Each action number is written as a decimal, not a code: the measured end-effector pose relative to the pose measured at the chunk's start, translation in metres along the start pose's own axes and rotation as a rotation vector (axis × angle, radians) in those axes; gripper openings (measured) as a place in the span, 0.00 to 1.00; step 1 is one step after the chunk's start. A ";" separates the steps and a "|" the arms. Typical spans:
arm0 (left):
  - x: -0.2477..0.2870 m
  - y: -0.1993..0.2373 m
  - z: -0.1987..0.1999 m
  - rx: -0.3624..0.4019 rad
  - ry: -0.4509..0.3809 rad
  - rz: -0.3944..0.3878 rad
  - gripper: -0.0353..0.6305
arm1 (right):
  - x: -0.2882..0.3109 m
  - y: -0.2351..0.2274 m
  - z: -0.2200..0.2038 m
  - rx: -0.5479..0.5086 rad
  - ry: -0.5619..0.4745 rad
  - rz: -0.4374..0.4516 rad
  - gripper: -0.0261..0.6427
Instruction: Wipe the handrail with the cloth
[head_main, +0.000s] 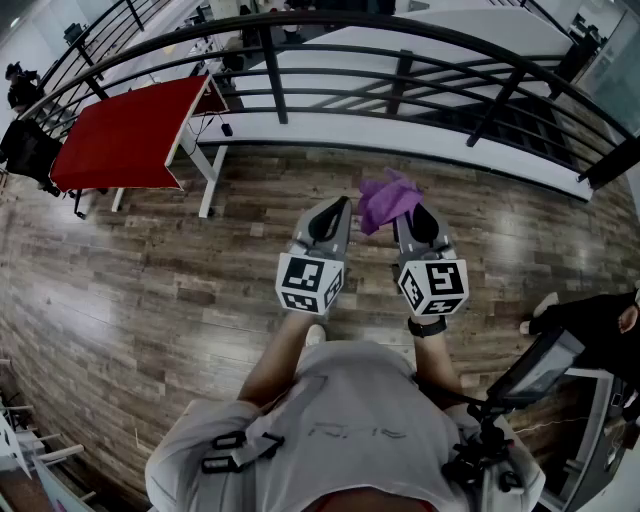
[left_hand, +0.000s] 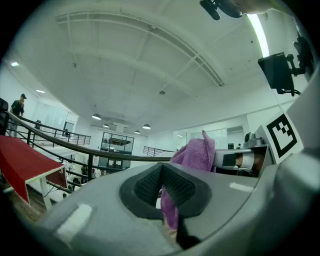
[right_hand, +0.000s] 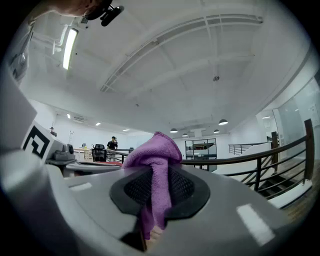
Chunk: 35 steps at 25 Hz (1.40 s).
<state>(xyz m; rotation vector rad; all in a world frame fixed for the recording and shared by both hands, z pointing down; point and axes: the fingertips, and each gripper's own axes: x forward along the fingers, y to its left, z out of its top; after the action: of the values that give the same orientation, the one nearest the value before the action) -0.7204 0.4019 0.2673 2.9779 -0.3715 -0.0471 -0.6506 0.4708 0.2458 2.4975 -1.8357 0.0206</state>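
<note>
From the head view, the left gripper (head_main: 340, 205) and right gripper (head_main: 415, 212) were held side by side over the wooden floor (head_main: 150, 280). The purple cloth (head_main: 388, 198) was bunched between their tips, well short of the black handrail (head_main: 300, 17). That view hid the fingers, but the gripper views showed them. On the right gripper (right_hand: 157, 175) they were pinching the cloth (right_hand: 155, 150), which rose out of the seam and flopped over the top. On the left gripper (left_hand: 162, 172) they were pressed together with a strip of the cloth (left_hand: 197, 152) caught low in the seam, the rest trailing off right. Only the gripper views showed the handrail (left_hand: 75, 146) side-on, curving away with open air beyond it (right_hand: 250, 152). Only the head view showed the floor room: bare boards ahead up to the railing's foot, a red counter (head_main: 125, 135) off left, and a person in dark clothes (head_main: 600, 320) close on the right.
</note>
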 end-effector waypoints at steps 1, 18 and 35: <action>0.003 -0.009 -0.002 0.005 0.005 -0.003 0.05 | -0.005 -0.008 -0.001 0.009 0.003 -0.007 0.12; -0.010 -0.082 -0.032 0.047 0.101 0.061 0.05 | -0.067 -0.046 -0.042 0.143 0.059 0.064 0.12; 0.042 0.002 -0.043 0.063 0.090 0.129 0.05 | 0.019 -0.044 -0.057 0.061 0.137 0.075 0.12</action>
<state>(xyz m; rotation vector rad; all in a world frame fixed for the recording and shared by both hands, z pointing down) -0.6777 0.3957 0.3098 2.9964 -0.5621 0.1134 -0.6016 0.4680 0.3020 2.3972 -1.8994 0.2472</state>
